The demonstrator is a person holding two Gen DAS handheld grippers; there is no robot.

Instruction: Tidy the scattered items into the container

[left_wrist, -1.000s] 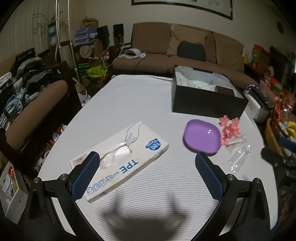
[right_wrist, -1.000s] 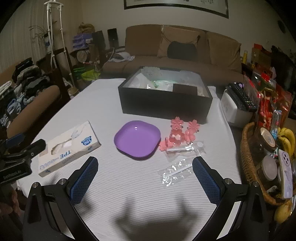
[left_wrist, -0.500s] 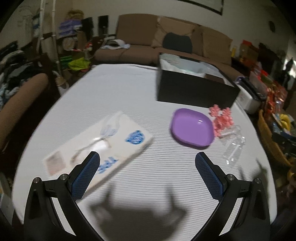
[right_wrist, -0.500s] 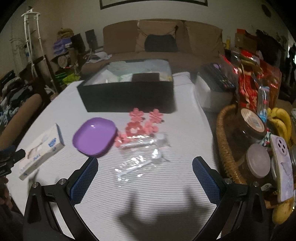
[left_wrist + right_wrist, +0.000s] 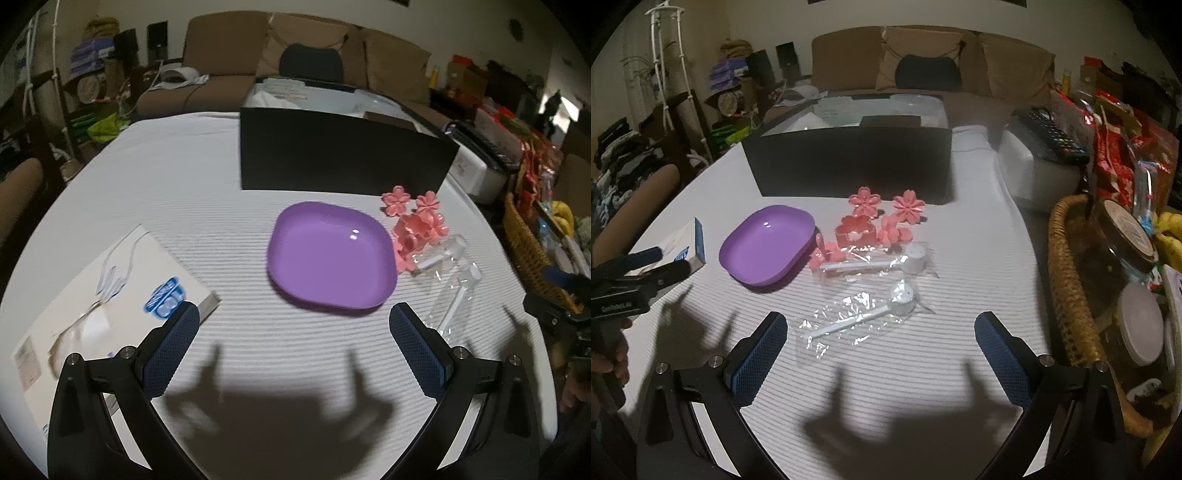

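Note:
A black box (image 5: 343,162) stands at the back of the white table; it also shows in the right wrist view (image 5: 849,166). In front of it lie a purple plate (image 5: 330,254) (image 5: 768,245), pink flower cutters (image 5: 417,221) (image 5: 879,218), and two wrapped white spoons (image 5: 871,263) (image 5: 860,321). A white glove box (image 5: 99,295) lies at the left. My left gripper (image 5: 295,347) is open and empty, short of the plate. My right gripper (image 5: 881,352) is open and empty, just short of the nearer spoon.
A wicker basket (image 5: 1067,280) with jars and bananas stands at the table's right edge. A white device with a remote on it (image 5: 1038,158) sits right of the box. A sofa (image 5: 303,55) lies behind the table, clutter at the left.
Both grippers have moved forward and to the right. The plate now sits ahead of the left gripper, the nearer spoon ahead of the right. Both stay open.

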